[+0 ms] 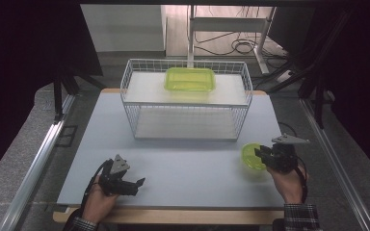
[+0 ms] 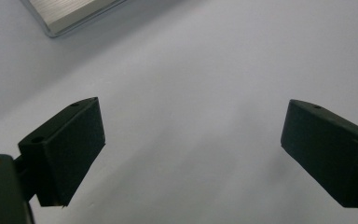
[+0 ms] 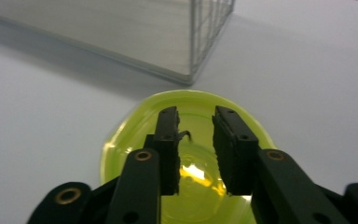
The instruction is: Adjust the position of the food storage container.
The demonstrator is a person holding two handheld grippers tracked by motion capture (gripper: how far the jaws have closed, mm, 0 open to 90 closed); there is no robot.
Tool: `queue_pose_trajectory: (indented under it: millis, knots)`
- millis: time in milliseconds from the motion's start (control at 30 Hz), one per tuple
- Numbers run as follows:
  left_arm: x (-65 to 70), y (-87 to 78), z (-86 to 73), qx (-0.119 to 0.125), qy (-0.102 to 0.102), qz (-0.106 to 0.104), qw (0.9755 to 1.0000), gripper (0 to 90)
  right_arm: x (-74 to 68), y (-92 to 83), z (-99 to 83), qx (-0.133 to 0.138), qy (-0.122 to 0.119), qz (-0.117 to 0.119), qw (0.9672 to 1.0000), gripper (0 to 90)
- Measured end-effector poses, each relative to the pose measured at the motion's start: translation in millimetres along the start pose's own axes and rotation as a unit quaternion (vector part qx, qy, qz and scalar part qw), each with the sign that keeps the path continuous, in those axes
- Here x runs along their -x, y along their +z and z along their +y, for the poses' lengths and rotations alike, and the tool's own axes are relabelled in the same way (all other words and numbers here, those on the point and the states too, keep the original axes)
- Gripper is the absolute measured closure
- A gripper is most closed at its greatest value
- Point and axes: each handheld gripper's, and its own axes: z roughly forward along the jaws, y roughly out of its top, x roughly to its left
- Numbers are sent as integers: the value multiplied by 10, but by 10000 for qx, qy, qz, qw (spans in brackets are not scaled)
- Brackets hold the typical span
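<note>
A round yellow-green bowl (image 1: 248,158) stands on the grey table (image 1: 183,168) at the right, just off the front right corner of the wire rack (image 1: 185,103). My right gripper (image 1: 260,154) reaches over it from the right. In the right gripper view its jaws (image 3: 196,116) hover over the bowl (image 3: 130,140) with a narrow gap, and nothing shows pressed between them. My left gripper (image 1: 138,185) rests low at the front left, wide open (image 2: 193,112) over bare table.
A rectangular yellow-green container (image 1: 190,79) sits on the rack's upper shelf. The rack's lower shelf (image 3: 121,32) lies just beyond the bowl. A brushed-metal edge (image 2: 74,14) shows ahead of the left gripper. Aluminium rails (image 1: 38,159) flank the table.
</note>
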Motion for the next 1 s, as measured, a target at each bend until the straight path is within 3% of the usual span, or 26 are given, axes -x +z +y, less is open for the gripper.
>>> queue_pose_trajectory:
  millis: [267,467,700,1000]
  knots:
    - [7,4,1,-32,50,-9,10000,60,231,-66,-69,19,152,-444,9989,883]
    - [20,16,1,-63,74,-22,10000,61,391,-44,-173,-84,343,-634,9974,888]
    - [24,20,1,-82,100,-15,9999,62,452,9,-237,-194,509,-679,9962,888]
    - [27,22,1,-91,108,-9,9999,62,413,76,-272,-260,643,-543,9961,886]
